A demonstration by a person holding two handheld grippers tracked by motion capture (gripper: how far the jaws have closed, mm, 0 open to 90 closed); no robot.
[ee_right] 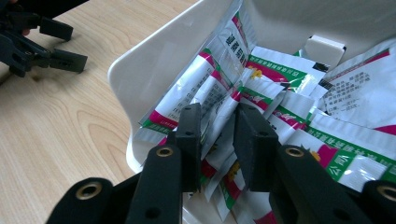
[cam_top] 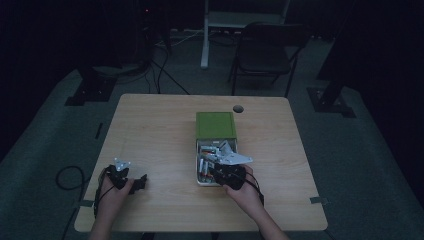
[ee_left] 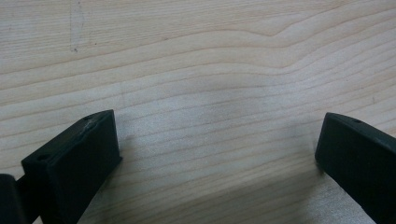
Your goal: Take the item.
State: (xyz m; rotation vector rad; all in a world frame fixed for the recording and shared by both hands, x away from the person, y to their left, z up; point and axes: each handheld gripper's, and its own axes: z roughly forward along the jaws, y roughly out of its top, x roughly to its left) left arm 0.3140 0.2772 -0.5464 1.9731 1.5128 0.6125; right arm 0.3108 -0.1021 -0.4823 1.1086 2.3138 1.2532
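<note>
Clearly the step in hand is picking a sachet out of the white box (ee_right: 154, 60). The right claw (ee_right: 217, 140) has its jaws down among the loose packets, standing either side of one red-green-and-white sachet (ee_right: 219, 116); the foil runs up between them, and the jaws look nearly closed on it, though a sliver of gap remains on one side, so the grip reads as about made rather than firm. From the high view the right claw (cam_top: 231, 172) sits over the near end of the box (cam_top: 198, 181), whose green lid (cam_top: 215, 125) is hinged open toward the far side, and a pale packet (cam_top: 232, 157) sticks up above the rim just beyond the hand.

The left claw (ee_left: 217, 149) rests idle on the surface (ee_left: 201, 70), jaws wide apart with bare wood between them; in the high view it lies well left of the box (cam_top: 127, 180).

Judging from this, the next move calls for closing the right jaws fully on the single sachet, then lifting straight up and slowly, since neighbouring packets overlap it and could be dragged out along with it. The light box might also shift, so the free left claw could steady its wall.
</note>
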